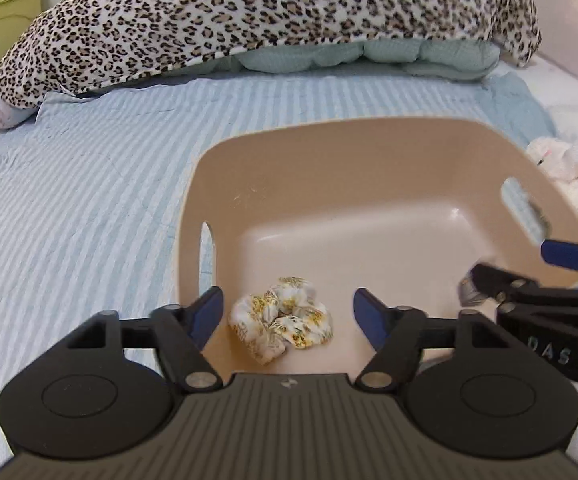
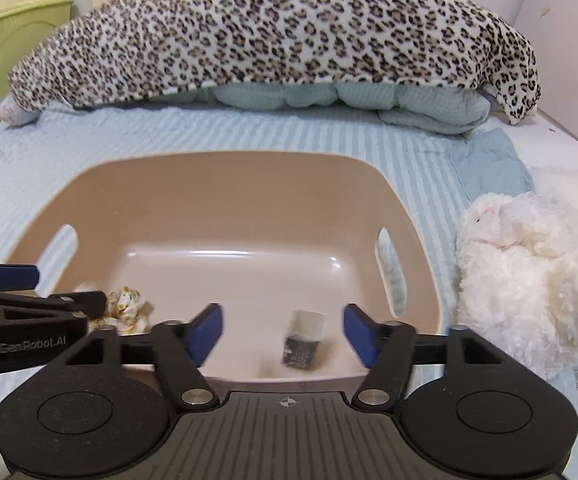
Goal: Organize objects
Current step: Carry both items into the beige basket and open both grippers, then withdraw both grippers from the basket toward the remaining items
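A tan plastic basket (image 1: 289, 168) with side handle slots sits on the striped bed; it also shows in the right wrist view (image 2: 217, 200). A white and yellow floral scrunchie (image 1: 281, 320) lies on its floor, seen too in the right wrist view (image 2: 127, 300). My left gripper (image 1: 288, 316) is open above the scrunchie, not touching it. My right gripper (image 2: 283, 332) is open over the basket. A small grey and white packet (image 2: 303, 340), blurred, is between its fingers in or just above the basket; it also shows in the left wrist view (image 1: 469, 290).
A white plush toy (image 2: 529, 280) lies right of the basket. A leopard-print blanket (image 2: 281, 32) over a pale green quilt (image 2: 369, 100) lies across the bed's far end. A green cabinet (image 2: 5, 40) stands at far left.
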Tool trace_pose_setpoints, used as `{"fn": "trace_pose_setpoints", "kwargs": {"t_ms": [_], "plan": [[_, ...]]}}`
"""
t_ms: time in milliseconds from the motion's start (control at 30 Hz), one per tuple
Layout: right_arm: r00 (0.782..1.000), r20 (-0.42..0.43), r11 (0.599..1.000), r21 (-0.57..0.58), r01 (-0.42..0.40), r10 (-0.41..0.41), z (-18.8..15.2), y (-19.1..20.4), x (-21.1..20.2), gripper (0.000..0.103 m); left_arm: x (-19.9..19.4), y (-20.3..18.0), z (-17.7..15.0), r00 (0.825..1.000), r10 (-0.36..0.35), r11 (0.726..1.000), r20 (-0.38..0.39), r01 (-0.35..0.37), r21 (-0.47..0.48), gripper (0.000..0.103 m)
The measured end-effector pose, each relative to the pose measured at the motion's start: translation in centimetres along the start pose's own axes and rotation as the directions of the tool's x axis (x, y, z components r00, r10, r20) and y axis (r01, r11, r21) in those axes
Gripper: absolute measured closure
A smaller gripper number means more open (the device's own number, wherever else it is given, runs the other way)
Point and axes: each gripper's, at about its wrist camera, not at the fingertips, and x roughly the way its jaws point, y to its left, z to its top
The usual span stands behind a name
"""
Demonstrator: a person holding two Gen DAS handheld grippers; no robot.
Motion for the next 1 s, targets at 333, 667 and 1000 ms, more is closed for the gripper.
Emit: {"fn": "trace_pose_setpoints", "kwargs": {"t_ms": [333,667,1000], "plan": [[0.999,0.037,1.0,-0.006,0.01,-0.01,-1.7,-1.0,-5.9,0.005,-4.8,1.0,-2.1,0.999,0.024,1.0,0.022,-0.024,-0.004,0.023],[0.999,-0.032,1.0,0.008,0.002,-0.002,-5.5,-1.5,-6.7,0.001,-5.9,2.1,-6.1,0.998,0.034,0.999,-0.043,-0.034,0.012,0.023],[0.982,-0.18,0.997,-0.041,-0.06,0.051,-9.2,1.1,-3.5,0.001,-2.7,2.2,-9.1,0.99,0.019,1.0,-0.139,-0.017,0.017,0.023]]}}
